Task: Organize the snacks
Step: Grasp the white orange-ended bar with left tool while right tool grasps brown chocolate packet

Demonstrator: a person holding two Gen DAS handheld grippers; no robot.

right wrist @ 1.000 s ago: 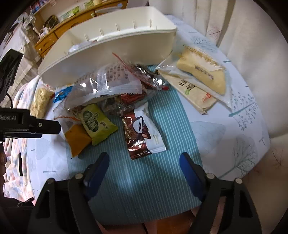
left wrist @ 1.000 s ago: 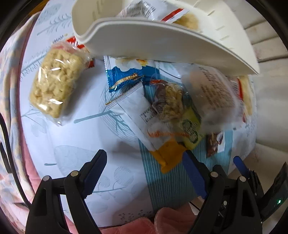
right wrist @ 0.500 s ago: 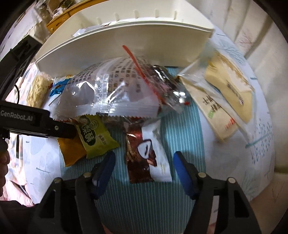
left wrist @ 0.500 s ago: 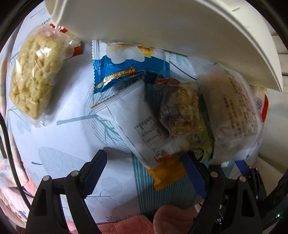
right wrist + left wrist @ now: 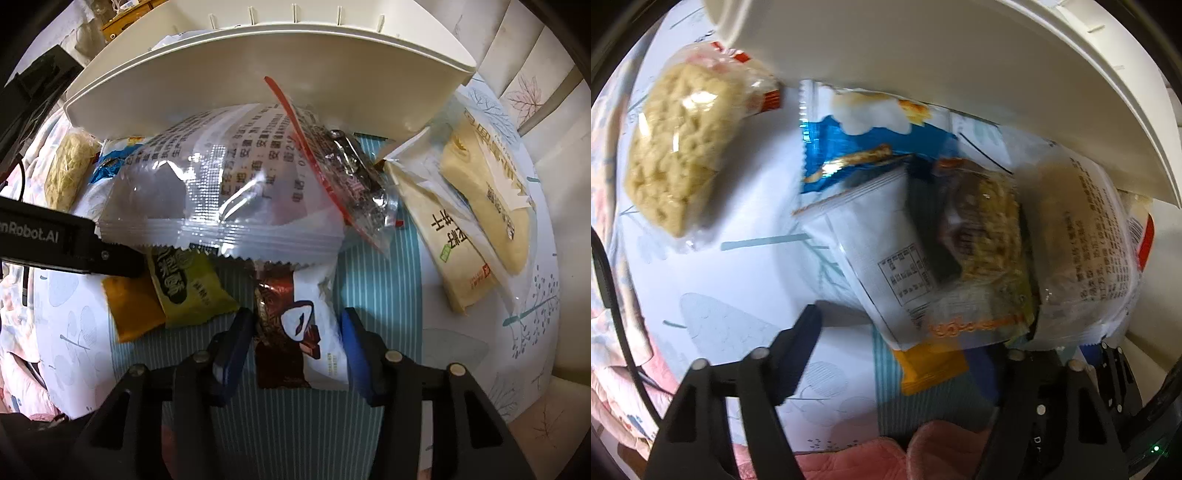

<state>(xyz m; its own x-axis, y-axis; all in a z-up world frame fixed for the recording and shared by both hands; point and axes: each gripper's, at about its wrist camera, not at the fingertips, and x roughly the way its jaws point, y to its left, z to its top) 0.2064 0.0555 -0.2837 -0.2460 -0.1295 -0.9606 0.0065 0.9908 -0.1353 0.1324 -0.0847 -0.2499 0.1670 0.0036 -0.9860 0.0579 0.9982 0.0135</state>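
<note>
A heap of snack packets lies on the table in front of a white plastic basket (image 5: 236,66). My right gripper (image 5: 295,332) is open, its blue pads on either side of a brown and white chocolate packet (image 5: 295,325). Behind it lie a large clear packet (image 5: 221,192), a green packet (image 5: 184,291) and an orange packet (image 5: 129,310). My left gripper (image 5: 905,350) is open over the heap's left edge, around a white packet (image 5: 882,236) and the orange packet (image 5: 931,365). Its right finger is hidden under the packets. The left gripper also shows in the right wrist view (image 5: 74,247).
A clear-wrapped puffed rice bar (image 5: 683,147) lies apart at the left, beside a blue packet (image 5: 864,147). Two pale cake packets (image 5: 480,192) lie at the right on the leaf-print cloth (image 5: 517,332). The basket (image 5: 923,44) stands close behind the heap.
Both grippers have moved forward into the heap. The right jaws have narrowed around the chocolate packet. The left gripper's right finger has slid under the packets.
</note>
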